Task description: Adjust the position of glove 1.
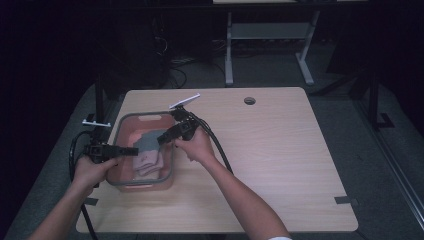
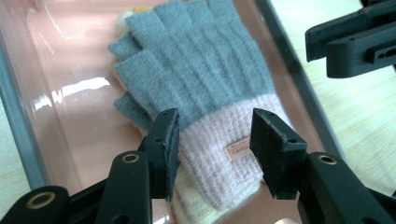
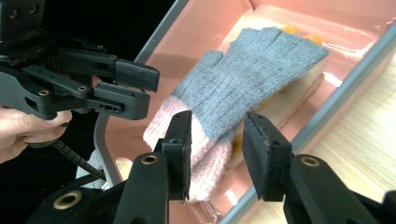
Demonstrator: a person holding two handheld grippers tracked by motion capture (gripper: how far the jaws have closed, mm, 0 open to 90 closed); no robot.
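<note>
glove | grey, pink cuff | flat | in pink tub

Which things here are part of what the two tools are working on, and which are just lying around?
Part of the job:
- grey and pink glove, lying on top in the tub
- cream glove under it
- pink tub with a grey rim
- left tool, open over the cuff
- right tool, open over the cuff

Just lying about:
- table
- second desk behind

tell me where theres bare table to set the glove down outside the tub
The table is bare right of the pink tub, out to its far and right edges. The tub corner is crowded: the grey glove, left gripper and right gripper.
</note>
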